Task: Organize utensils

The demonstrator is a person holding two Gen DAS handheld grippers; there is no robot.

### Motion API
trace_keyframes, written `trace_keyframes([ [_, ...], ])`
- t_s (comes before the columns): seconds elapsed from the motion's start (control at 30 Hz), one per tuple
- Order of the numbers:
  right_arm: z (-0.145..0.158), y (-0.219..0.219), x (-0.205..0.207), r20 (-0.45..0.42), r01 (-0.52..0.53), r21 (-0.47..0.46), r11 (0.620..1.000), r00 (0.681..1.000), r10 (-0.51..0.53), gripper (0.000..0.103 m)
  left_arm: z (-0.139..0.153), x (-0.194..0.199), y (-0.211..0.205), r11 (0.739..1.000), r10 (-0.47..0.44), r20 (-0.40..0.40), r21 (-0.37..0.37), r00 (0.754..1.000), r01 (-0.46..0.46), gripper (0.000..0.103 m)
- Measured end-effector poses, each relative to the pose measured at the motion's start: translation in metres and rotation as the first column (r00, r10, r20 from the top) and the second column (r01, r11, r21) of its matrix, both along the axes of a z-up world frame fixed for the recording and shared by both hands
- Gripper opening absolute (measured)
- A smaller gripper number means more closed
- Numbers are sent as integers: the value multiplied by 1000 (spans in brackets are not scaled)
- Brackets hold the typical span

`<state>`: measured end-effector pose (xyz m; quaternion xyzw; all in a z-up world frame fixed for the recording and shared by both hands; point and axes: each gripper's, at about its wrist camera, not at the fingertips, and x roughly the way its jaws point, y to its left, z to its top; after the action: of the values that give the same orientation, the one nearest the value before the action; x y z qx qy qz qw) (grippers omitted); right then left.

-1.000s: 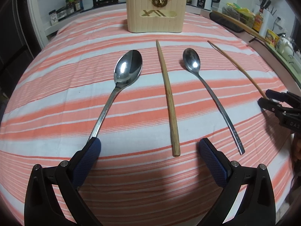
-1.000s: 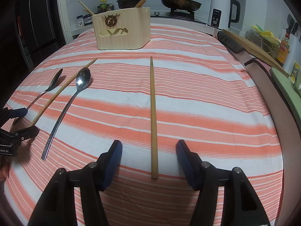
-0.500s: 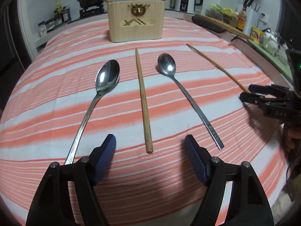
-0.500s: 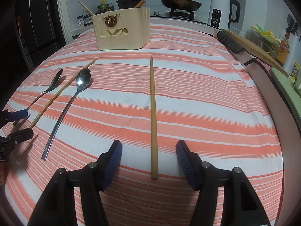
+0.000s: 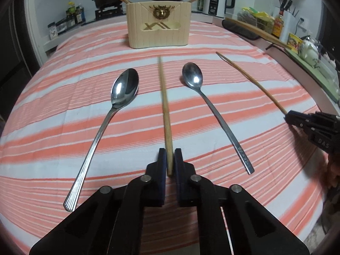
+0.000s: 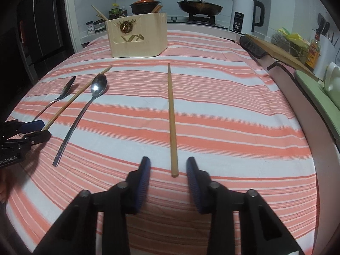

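My left gripper (image 5: pixel 169 155) is shut on the near end of a wooden chopstick (image 5: pixel 164 106), which lies between a large spoon (image 5: pixel 123 91) and a slim spoon (image 5: pixel 192 76) on the striped cloth. A second chopstick (image 6: pixel 172 116) has its near end between the pads of my right gripper (image 6: pixel 169 170). Those jaws are closing and stand a little apart from the wood. The right wrist view shows the left gripper (image 6: pixel 42 129) at the far left. A cream utensil holder (image 5: pixel 158 27) stands at the back with chopsticks in it.
The red-and-white striped cloth (image 6: pixel 233 110) covers the table. Behind it are a stove with a pan (image 6: pixel 199 5), a clay pot (image 6: pixel 144 3) and a white kettle (image 6: pixel 244 17). A wooden board (image 6: pixel 276 53) and bottles line the right edge.
The left jaws have shut on the middle chopstick's near end. The right jaws have narrowed around the other chopstick's end without moving away.
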<state>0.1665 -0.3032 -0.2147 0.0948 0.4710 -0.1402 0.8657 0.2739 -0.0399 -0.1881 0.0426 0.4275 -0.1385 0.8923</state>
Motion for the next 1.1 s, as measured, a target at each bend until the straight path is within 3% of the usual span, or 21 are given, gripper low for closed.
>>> trace_keyframes([
  [0.03,1,1,0,-6,-3,-5,1000,1000,3,7,0,0,1,1000,4,2,-7,1000,-4,5],
  [0.17,16,4,-5,19,1,-8,1000,1000,-1,7,14,-3,11,999,29,35,-41,999,-27,5],
  [0.37,89,8,-13,170,-10,-75,997,985,23,7,73,-18,33,995,44,158,-100,986,-29,4],
  [0.63,172,25,-6,329,-70,-157,985,937,119,7,143,-39,47,991,41,315,-136,948,2,4],
  [0.8,198,30,-3,383,-95,-166,982,911,153,7,168,-42,51,987,21,351,-154,936,36,4],
  [1.1,215,33,-8,432,-124,-131,984,886,169,7,193,-42,52,977,8,380,-201,925,74,4],
])
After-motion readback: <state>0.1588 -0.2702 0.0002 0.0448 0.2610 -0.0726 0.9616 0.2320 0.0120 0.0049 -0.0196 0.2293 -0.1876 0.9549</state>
